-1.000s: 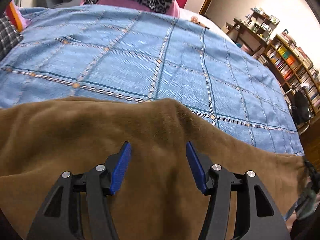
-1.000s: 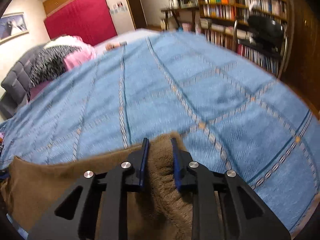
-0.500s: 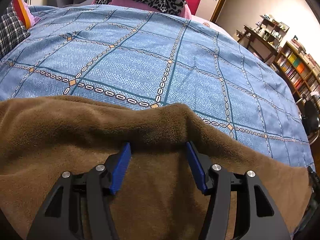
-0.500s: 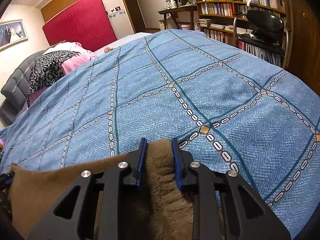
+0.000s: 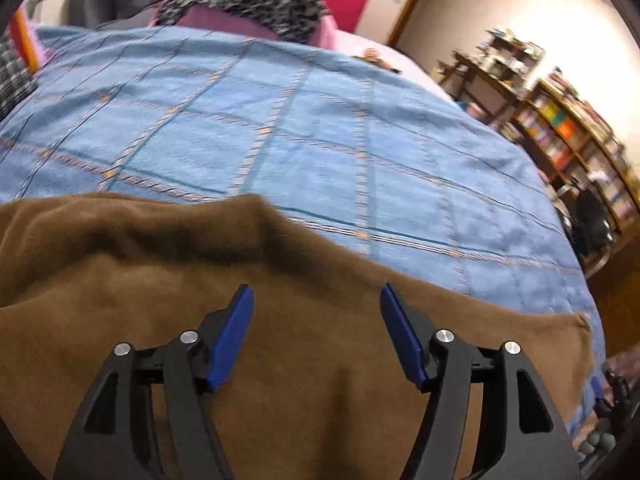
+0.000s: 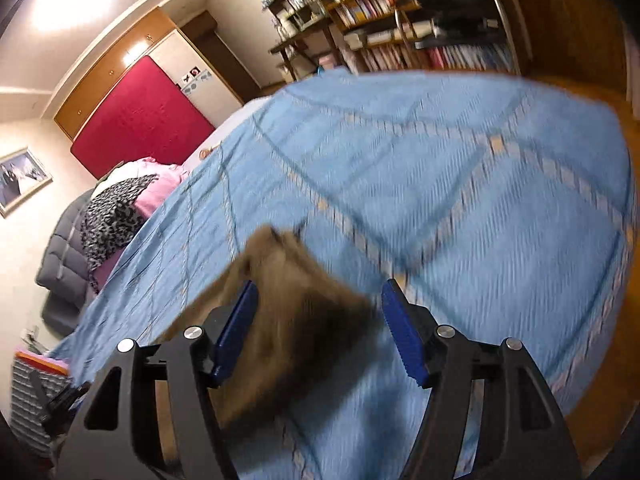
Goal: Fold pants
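Note:
Brown fleece pants (image 5: 168,288) lie spread across the near side of a blue patterned bedspread (image 5: 304,152). My left gripper (image 5: 316,300) hovers over the brown cloth with its blue pads apart; its jaws are opening and nothing is pinched between them. In the right wrist view the end of the pants (image 6: 292,288) lies blurred on the bedspread (image 6: 460,184). My right gripper (image 6: 318,294) is opening around it; the cloth sits between the pads, close to the left pad and clear of the right one. That view is tilted.
A leopard-print and pink bundle (image 5: 256,4) sits at the head of the bed by a red panel (image 6: 140,120). Bookshelves (image 5: 568,136) and a dark chair (image 5: 592,220) stand beyond the bed's right edge. A striped cloth (image 6: 32,400) lies at the left.
My right gripper let go of the pants end, opened wide and rolled, so its view now tilts. My left gripper opened wider and drew back a little over the cloth.

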`<state>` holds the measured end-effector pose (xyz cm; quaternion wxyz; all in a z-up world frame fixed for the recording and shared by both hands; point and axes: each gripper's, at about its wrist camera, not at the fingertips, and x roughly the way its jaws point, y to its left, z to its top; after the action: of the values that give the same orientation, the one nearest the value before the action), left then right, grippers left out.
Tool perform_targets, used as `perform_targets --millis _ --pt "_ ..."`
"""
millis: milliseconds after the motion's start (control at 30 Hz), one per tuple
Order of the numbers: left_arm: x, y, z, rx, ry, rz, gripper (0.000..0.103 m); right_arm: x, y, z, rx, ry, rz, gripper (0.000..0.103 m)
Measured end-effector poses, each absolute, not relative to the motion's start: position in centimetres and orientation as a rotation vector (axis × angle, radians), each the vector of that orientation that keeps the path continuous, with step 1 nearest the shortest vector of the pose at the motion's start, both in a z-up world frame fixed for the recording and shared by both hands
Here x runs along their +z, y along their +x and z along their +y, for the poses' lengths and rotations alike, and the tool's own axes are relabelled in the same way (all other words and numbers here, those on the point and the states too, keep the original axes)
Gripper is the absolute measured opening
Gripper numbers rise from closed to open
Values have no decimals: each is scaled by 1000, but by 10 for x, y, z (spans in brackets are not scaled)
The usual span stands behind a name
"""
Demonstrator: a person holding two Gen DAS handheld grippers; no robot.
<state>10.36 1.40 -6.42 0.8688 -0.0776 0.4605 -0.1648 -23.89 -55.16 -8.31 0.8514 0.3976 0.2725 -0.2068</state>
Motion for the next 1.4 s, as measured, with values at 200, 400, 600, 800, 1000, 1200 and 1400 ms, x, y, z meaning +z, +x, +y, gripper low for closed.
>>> perform_targets --millis 200,400,600,800,1000,1200,1400 --pt "-58 71 -25 -472 -110 968 68 -109 -236 -545 -397 976 580 76" --pt "-73 43 -62 -562 -26 1003 69 -112 -208 -544 -407 961 569 74" --pt "-90 38 -72 -568 -18 1051 69 -111 -203 -543 -407 939 591 27" --pt "-87 40 -62 -566 -61 1048 69 -73 -209 -532 -346 867 526 15" --pt "-74 44 -43 -551 -113 1035 69 -7 -191 -483 -230 682 459 14" --pt "-62 48 -21 -560 -190 1042 73 46 -150 -409 -70 533 417 14" --pt "-49 48 8 -554 -247 1007 75 67 -112 -326 97 407 436 14"
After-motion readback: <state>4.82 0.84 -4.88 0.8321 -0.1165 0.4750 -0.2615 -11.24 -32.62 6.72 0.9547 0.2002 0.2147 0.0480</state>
